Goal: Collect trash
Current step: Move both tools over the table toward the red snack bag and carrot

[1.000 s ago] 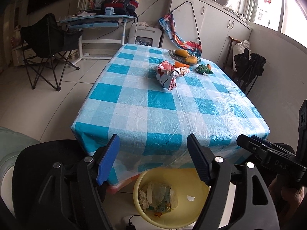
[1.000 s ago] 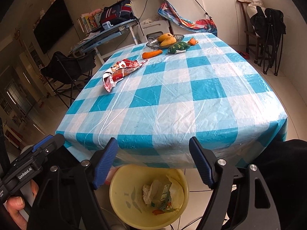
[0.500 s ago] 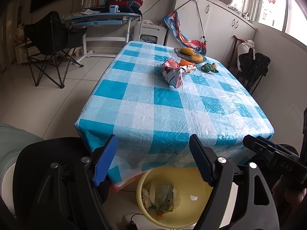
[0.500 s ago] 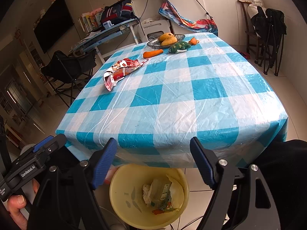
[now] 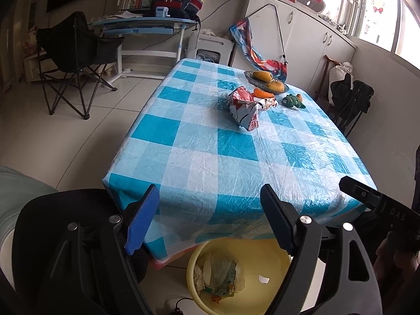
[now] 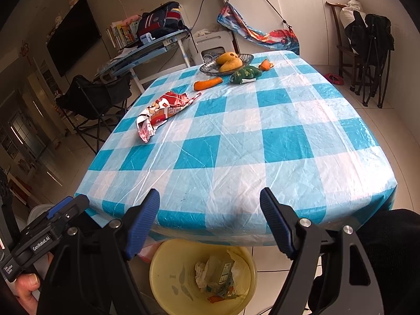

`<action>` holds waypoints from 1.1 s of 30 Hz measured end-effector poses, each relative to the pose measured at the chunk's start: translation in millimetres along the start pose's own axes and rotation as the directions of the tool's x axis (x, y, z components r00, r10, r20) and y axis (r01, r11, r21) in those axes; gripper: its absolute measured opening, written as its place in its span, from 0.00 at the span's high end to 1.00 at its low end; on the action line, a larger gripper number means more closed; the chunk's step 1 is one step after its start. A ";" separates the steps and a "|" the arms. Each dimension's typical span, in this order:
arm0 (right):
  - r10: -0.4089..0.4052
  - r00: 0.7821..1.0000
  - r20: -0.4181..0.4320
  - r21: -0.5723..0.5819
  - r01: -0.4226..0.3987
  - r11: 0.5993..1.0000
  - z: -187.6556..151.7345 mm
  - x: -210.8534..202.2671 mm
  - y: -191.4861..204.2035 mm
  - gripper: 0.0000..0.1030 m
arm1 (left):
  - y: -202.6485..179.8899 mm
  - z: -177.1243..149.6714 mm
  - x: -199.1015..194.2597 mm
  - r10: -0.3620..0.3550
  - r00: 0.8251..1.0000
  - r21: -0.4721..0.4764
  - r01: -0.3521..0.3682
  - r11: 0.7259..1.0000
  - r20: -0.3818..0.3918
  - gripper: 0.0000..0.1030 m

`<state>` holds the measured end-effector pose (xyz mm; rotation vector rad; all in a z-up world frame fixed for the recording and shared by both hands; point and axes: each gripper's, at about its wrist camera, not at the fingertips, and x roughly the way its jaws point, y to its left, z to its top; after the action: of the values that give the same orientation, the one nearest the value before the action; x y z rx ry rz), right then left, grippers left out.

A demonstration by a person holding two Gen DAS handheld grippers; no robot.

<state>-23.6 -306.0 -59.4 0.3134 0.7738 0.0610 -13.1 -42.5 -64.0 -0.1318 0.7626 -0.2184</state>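
A crumpled red and white snack bag (image 5: 245, 106) lies on the blue checked table (image 5: 210, 157), toward its far half; it also shows in the right wrist view (image 6: 160, 111). A yellow basin (image 5: 265, 257) with paper and wrappers in it stands on the floor under the near table edge, also in the right wrist view (image 6: 168, 275). My left gripper (image 5: 210, 220) is open and empty, held before the near table edge above the basin. My right gripper (image 6: 210, 220) is open and empty beside it, also above the basin.
A carrot (image 6: 207, 83), a green plush toy (image 6: 245, 74), an orange peel (image 6: 265, 65) and a dish of mangoes (image 6: 228, 61) sit at the table's far end. Folding chairs stand left (image 5: 76, 60) and right (image 6: 372, 52) of the table. A desk (image 5: 141, 23) stands behind.
Both grippers have risen slightly and drawn back a little, so the table looks a bit farther. Both stay open and empty. Nothing on the table has moved.
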 end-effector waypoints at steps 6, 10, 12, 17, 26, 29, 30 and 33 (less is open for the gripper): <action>0.013 1.000 0.027 0.070 -0.014 0.997 65.2 28.7 -13.9 0.27 | 4.3 15.4 7.3 -0.004 1.000 -0.020 0.004 1.000 0.013 0.24; 0.032 0.999 0.029 0.181 -0.037 0.983 112.7 60.5 -32.8 0.27 | 11.5 24.4 18.4 -0.014 1.000 -0.066 0.014 0.998 -0.007 0.24; 0.027 0.999 0.017 0.219 -0.031 0.975 130.8 79.6 -42.6 0.27 | 14.4 31.9 22.2 -0.019 1.000 -0.083 0.019 0.996 -0.005 0.24; 0.001 1.000 -0.028 0.311 0.008 0.950 161.4 124.7 -66.9 0.27 | 17.5 54.2 35.8 -0.045 0.999 -0.105 0.045 0.993 -0.002 0.24; -0.095 0.996 -0.003 0.225 0.093 0.970 190.1 151.4 -59.7 0.29 | 18.3 90.9 68.5 -0.077 0.997 -0.128 0.077 0.989 0.001 0.24; -0.046 0.999 0.028 -0.013 0.046 0.999 194.4 153.2 -20.5 0.29 | 18.8 97.3 80.3 -0.083 0.997 -0.136 0.082 0.987 -0.006 0.24; -0.036 0.999 0.014 -0.097 0.037 0.995 194.1 157.3 -7.0 0.29 | 19.3 98.5 84.2 -0.086 0.996 -0.142 0.084 0.986 -0.012 0.24; -0.024 0.997 -0.072 -0.308 0.000 0.951 194.6 181.3 23.2 0.38 | 18.5 99.2 91.1 -0.093 0.995 -0.145 0.089 0.986 -0.021 0.24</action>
<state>242.9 -303.2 -44.6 0.0092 0.8269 0.1811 122.7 -42.8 -57.6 -0.3008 0.8002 -0.2522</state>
